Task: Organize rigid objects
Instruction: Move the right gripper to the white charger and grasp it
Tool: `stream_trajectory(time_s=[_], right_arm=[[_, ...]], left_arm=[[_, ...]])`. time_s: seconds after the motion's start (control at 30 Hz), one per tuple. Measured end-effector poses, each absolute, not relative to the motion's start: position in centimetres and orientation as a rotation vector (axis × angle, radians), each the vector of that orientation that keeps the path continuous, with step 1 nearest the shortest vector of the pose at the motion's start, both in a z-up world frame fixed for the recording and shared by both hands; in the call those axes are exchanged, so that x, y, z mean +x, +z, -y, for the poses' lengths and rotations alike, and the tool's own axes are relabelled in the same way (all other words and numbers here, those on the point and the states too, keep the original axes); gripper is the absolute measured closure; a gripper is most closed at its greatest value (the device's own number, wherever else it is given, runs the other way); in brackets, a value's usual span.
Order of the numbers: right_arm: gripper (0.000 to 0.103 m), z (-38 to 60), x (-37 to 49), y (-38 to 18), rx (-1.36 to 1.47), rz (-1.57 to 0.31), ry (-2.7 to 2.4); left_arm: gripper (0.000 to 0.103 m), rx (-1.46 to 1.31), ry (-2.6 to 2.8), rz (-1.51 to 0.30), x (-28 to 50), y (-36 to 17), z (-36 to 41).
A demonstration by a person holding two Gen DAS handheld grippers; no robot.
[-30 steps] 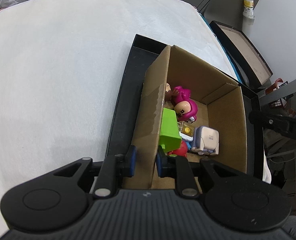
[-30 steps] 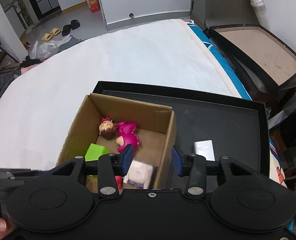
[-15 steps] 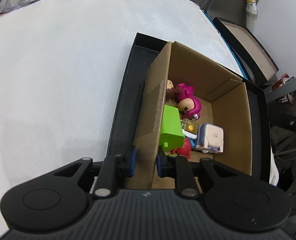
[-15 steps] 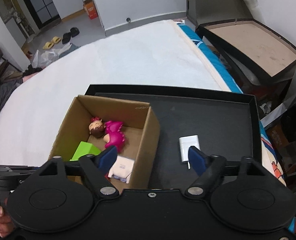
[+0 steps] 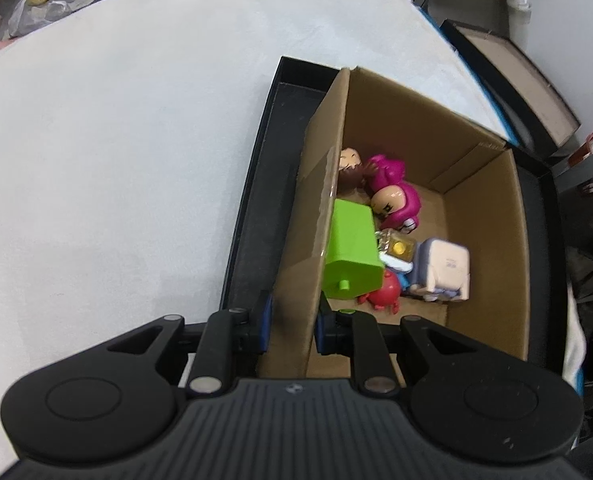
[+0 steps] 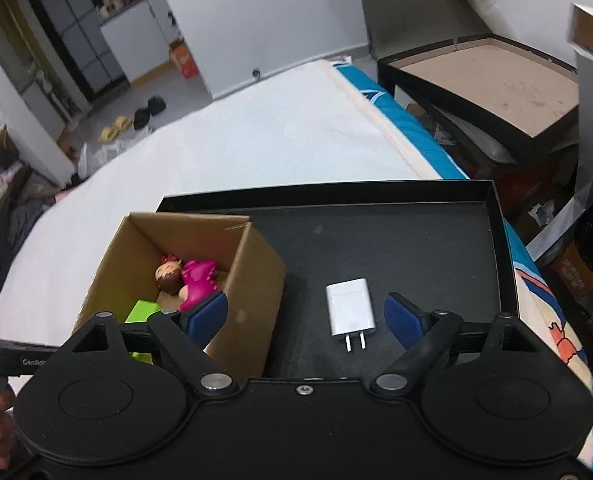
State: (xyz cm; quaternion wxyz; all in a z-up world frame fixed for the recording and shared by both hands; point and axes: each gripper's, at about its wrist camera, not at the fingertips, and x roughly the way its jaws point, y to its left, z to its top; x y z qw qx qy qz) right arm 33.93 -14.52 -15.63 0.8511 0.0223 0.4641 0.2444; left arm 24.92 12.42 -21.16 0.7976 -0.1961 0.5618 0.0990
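On a white padded surface (image 5: 116, 140) lay a shallow black tray (image 6: 416, 240) bearing an open brown cardboard box (image 5: 484, 216) of toys, among them a lime-green plastic block (image 5: 352, 256) and a magenta figurine (image 5: 392, 196). Our left gripper (image 5: 292, 322) pinched the box's near wall; our right gripper (image 6: 306, 314) hovered spread wide above a small white plug-in charger (image 6: 350, 306) lying flat on the tray beside the box.
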Motion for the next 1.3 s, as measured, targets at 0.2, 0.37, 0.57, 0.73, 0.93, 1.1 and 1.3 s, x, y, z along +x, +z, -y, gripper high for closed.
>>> stream_trajectory(time_s=[0.2,0.37,0.57,0.73,0.93,1.1,1.3], right_arm=[[0.018,15.8,34.3,-16.7,0.072,-0.938,0.512],[0.019,16.7,35.3,-17.3,0.128,-0.929,0.517],[0.024,16.8,37.3,-19.0,0.173,-0.983,0.519],[0.026,16.5,38.2,-19.9,0.190,-1.016,0.520],[0.027,16.2,39.0,-21.4,0.158,-1.073,0.494],[0.027,15.2,38.9,-22.9,0.071,-1.120,0.479],[0.033,13.5,37.9,-24.2,-0.062,-1.123,0.475]], left_arm=[[0.084,-0.358,0.237,-1.225,25.3,-21.7,-11.5],[0.084,-0.334,0.265,-1.232,25.7,-21.6,-11.0],[0.085,-0.351,0.295,-1.237,26.1,-21.7,-10.9],[0.085,-0.351,0.317,-1.245,26.4,-21.7,-10.8],[0.085,-0.372,0.329,-1.250,26.7,-22.0,-11.0],[0.085,-0.378,0.331,-1.249,26.6,-22.0,-11.1],[0.085,-0.402,0.324,-1.233,26.2,-21.4,-11.8]])
